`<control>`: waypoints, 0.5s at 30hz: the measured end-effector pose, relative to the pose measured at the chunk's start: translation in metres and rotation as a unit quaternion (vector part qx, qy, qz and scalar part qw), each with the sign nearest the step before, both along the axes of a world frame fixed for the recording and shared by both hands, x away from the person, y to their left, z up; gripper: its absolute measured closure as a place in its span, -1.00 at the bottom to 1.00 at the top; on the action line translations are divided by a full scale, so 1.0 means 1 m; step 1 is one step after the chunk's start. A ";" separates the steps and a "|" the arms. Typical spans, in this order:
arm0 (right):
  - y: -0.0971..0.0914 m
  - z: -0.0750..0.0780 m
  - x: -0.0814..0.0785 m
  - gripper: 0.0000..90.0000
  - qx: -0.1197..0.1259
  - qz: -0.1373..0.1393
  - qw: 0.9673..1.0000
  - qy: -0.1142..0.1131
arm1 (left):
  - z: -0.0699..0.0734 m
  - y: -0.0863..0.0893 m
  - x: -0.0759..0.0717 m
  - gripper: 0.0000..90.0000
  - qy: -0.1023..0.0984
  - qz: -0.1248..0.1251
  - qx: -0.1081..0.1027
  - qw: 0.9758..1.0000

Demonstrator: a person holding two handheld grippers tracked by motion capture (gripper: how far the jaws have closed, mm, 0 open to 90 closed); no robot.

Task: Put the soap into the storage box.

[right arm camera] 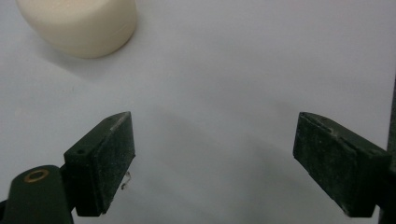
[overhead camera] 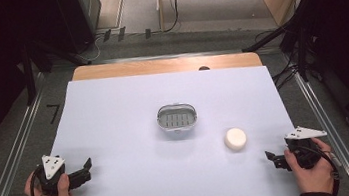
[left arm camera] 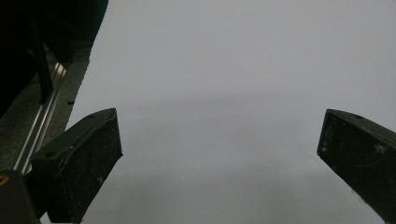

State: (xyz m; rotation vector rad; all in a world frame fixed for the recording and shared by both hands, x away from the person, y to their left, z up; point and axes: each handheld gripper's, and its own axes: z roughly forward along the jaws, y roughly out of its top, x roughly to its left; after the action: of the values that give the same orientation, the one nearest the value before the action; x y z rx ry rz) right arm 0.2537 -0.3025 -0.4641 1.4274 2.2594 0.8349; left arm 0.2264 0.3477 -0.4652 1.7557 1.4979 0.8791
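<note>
Soap (overhead camera: 235, 139) is what I'm closest to right now: a small round cream-white bar, thick like a puck, with a flat top and softly rounded edges. It looks matte and plain, and I can't make out any stamp or marking on it. It sits on the white sheet (overhead camera: 115, 125) that covers the table, toward the near right part, casting a soft shadow beside it. From my right gripper view the soap (right arm camera: 79, 25) is up in the top left corner, partly cut off by the frame, well ahead of the jaws and off to one side rather than lined up between them.

My right gripper (overhead camera: 272, 158) is low near the right front edge of the sheet, pointing inward, near the soap but clearly apart from it. Its jaws stand apart with bare white sheet between them, gripping nothing.

My left gripper (overhead camera: 85, 170) is over at the near left corner of the sheet, well apart from the soap. Its jaws are spread wide too, and in the left gripper view there's plain sheet between them, with the metal rail (left arm camera: 39, 128) of the table frame running along the left side.

Soap dish (overhead camera: 177, 118) sits around the middle of the sheet, an oval grey tray with a slotted floor. It's empty, and it sits farther back and to the left of the soap, near it but not touching.
</note>
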 end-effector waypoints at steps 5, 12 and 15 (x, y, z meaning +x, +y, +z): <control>0.008 0.002 0.008 -0.71 -0.019 0.020 0.999 0.032 | 0.000 0.000 0.000 -1.00 0.000 0.000 0.001 1.000; 0.020 0.004 0.016 -0.70 -0.038 0.039 0.997 0.055 | 0.000 0.000 0.000 -1.00 0.000 0.000 0.000 1.000; 0.026 0.006 0.021 -0.70 -0.045 0.049 0.996 0.063 | 0.000 0.000 0.000 -1.00 0.000 0.000 0.000 1.000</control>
State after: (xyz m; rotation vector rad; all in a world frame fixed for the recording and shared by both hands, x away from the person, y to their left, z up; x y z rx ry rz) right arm 0.2742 -0.2765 -0.4581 1.3749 2.4452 0.6794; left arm 0.2264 0.3475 -0.4652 1.7555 1.4977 0.8785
